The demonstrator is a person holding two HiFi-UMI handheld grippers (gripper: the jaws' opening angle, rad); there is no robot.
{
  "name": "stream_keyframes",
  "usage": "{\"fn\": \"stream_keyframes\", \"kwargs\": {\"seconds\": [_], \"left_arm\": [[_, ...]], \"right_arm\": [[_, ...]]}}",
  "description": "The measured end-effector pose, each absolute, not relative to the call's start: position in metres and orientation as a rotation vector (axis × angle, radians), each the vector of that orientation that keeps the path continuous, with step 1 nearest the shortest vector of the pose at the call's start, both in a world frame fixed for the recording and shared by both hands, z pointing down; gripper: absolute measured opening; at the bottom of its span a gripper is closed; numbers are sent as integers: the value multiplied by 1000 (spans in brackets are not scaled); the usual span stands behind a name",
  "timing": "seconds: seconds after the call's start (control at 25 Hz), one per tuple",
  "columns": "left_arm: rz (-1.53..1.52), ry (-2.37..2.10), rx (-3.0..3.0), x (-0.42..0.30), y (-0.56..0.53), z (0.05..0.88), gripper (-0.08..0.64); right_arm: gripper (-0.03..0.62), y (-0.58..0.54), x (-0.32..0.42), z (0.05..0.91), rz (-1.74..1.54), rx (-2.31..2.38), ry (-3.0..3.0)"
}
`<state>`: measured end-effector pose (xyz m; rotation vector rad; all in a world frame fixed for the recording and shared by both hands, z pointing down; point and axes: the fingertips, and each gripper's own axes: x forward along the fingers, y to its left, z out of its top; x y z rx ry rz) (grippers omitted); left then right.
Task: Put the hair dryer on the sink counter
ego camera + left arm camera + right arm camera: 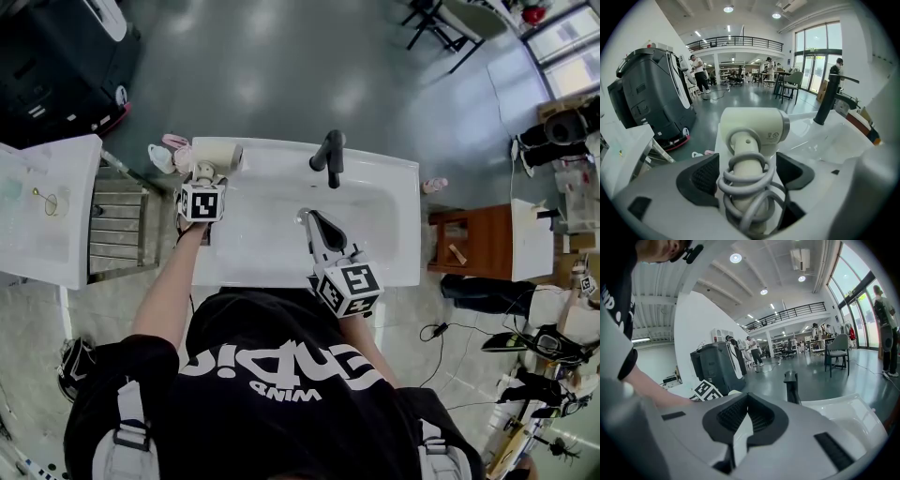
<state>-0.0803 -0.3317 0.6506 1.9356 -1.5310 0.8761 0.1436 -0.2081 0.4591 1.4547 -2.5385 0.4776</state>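
Resting on the counter, dryer handle between parted jaws

The hair dryer lies on the back left corner of the white sink counter, its barrel pointing toward the black faucet. The left gripper reaches down to it from the near side. In the left gripper view its jaws stand wide apart on either side of the dryer's handle, which has a grey cord coiled around it. A gap shows between each dark pad and the handle, so neither pad presses on it. The right gripper hangs over the basin, well apart from the dryer and aimed toward the faucet. Its jaws are together at the tips, with nothing between them.
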Motion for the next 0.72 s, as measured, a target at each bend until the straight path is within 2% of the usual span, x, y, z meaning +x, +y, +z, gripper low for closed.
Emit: {"fn": "stream_keyframes", "kwargs": {"seconds": [0.56, 0.6, 0.72], "left_arm": [[774, -1576, 1965, -83, -323, 617, 373], [770, -1580, 1973, -84, -321, 612, 363], [753, -1610, 2013, -85, -316, 594, 255]], "right_arm": [[19, -210, 140, 458, 478, 1447, -2555], [18, -210, 140, 458, 477, 1446, -2557], [18, -210, 139, 458, 476, 1443, -2561]]}}
